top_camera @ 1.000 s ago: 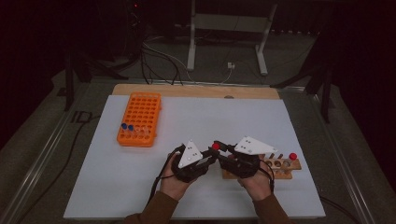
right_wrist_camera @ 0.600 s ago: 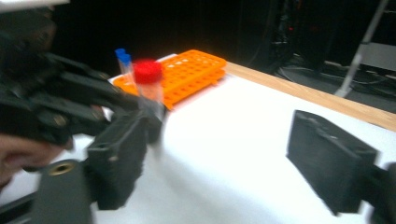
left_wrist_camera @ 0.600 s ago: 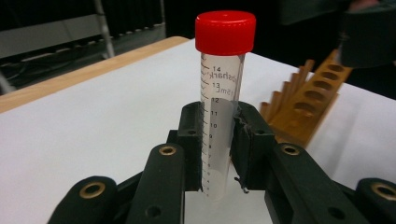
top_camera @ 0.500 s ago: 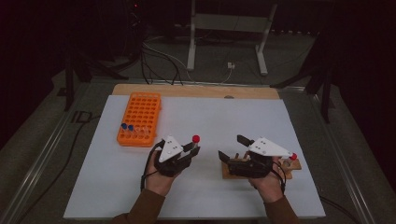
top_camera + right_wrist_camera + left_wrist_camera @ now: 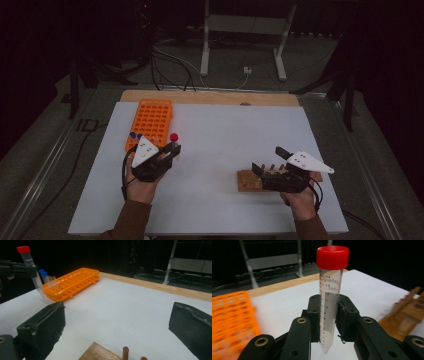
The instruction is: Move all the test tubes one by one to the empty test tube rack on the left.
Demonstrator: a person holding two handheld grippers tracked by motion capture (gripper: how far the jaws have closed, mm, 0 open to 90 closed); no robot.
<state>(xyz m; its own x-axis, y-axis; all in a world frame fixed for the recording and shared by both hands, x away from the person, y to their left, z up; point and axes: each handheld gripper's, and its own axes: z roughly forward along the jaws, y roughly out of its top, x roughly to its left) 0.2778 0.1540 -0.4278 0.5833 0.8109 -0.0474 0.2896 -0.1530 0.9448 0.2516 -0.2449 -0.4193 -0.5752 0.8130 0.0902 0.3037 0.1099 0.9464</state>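
At far left, orange rack point(image 5: 151, 121) sits on the worktop point(image 5: 225, 150) with two blue-capped tubes point(image 5: 135, 135) in its near holes. Left gripper point(image 5: 329, 322) just beside the rack's near corner, fingers point(image 5: 314, 315) clamped on the red-capped tube point(image 5: 330, 302) mid-barrel, tube upright, tip clear of the worktop. Next step looks like seating it in the rack: keep it vertical, centre the tip over a free hole away from the blue caps, lower straight, release only once it's bottomed. Grip is below the cap, so watch finger clearance against neighbouring tubes. Right gripper point(image 5: 270, 159) has just been opening, fingers point(image 5: 42, 327) wide apart, nothing between, over the wooden peg stand point(image 5: 250, 181).
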